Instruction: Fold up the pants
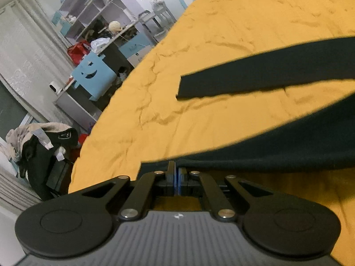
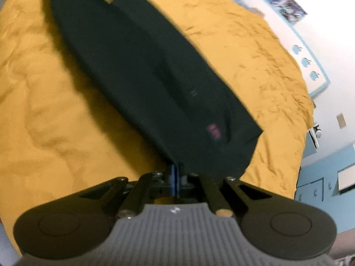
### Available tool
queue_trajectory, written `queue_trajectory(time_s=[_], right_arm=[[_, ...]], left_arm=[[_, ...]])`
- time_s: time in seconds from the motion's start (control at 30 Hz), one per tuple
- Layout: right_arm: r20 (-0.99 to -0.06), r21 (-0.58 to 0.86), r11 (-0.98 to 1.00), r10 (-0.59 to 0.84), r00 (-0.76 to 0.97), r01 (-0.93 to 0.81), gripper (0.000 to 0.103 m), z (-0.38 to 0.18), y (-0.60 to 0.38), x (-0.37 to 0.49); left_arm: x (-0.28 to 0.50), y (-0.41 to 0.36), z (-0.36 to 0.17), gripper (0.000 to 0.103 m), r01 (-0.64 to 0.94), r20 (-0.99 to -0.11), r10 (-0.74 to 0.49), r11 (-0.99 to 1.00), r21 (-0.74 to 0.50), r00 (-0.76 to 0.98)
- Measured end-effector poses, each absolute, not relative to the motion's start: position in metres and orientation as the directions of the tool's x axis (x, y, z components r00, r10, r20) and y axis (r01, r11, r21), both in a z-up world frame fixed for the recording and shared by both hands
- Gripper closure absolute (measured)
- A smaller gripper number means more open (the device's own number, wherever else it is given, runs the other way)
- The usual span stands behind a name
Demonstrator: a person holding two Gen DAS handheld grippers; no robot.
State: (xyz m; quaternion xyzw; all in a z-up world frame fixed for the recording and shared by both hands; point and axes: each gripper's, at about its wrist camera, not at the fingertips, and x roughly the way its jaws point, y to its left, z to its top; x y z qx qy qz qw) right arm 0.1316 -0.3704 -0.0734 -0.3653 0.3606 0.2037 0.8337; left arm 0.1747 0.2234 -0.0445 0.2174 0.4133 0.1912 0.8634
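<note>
A bed (image 1: 233, 33) covered in a wrinkled mustard-yellow blanket fills most of both views, its surface creased all over. Across it lie the black pants (image 2: 137, 66), by far the largest thing on the blanket. In the right wrist view the dark cloth runs from the top of the picture down to the gripper, spreading wide in the middle; a small reddish label shows near its lower right corner, blurred. In the left wrist view one pant leg (image 1: 266, 73) stretches flat over the blanket from the right edge and ends in a straight hem, while a second band of the same cloth sweeps from the right edge down to the gripper, its edge lifted off the blanket.

Beyond the bed's edge in the left view stand white shelves (image 1: 93, 6) with clutter, pale curtains (image 1: 24, 51), a light blue box (image 1: 93, 77) with a smiling face cut into it, and a heap of clothes (image 1: 37, 141) at the lower left. The right view shows a white wall with a blue-framed board (image 2: 306, 51) and blue drawers (image 2: 328, 184).

The left gripper (image 1: 177, 173) has its jaws pressed together on the edge of the pants — the cloth comes straight out of the pinch. The right gripper (image 2: 176, 170) is likewise closed, pinching the near end of the pants, whose fabric hangs over its right-hand linkage.
</note>
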Motion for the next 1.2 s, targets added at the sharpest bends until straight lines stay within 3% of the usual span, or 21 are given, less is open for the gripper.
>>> queue_trajectory(time_s=[0.27, 0.43, 0.8, 1.2], right_arm=[[-0.659, -0.482, 0.730, 0.062, 0.750, -0.484, 0.103, -0.021, -0.375, 0.203], [-0.661, -0.470, 0.749, 0.051, 0.749, -0.467, 0.103, -0.015, -0.371, 0.271], [-0.728, -0.384, 0.809, 0.031, 0.685, -0.445, 0.103, -0.076, -0.369, 0.416], [-0.788, -0.314, 0.847, 0.020, 0.616, -0.429, 0.103, -0.141, -0.375, 0.475]], left_arm=[[0.234, 0.222, -0.007, 0.102, -0.215, -0.567, 0.542, 0.812, 0.542, 0.620], [0.295, 0.224, -0.002, 0.102, -0.223, -0.576, 0.563, 0.802, 0.554, 0.593], [0.407, 0.216, -0.053, 0.102, -0.184, -0.611, 0.605, 0.771, 0.610, 0.511], [0.465, 0.205, -0.106, 0.102, -0.112, -0.623, 0.637, 0.734, 0.670, 0.454]])
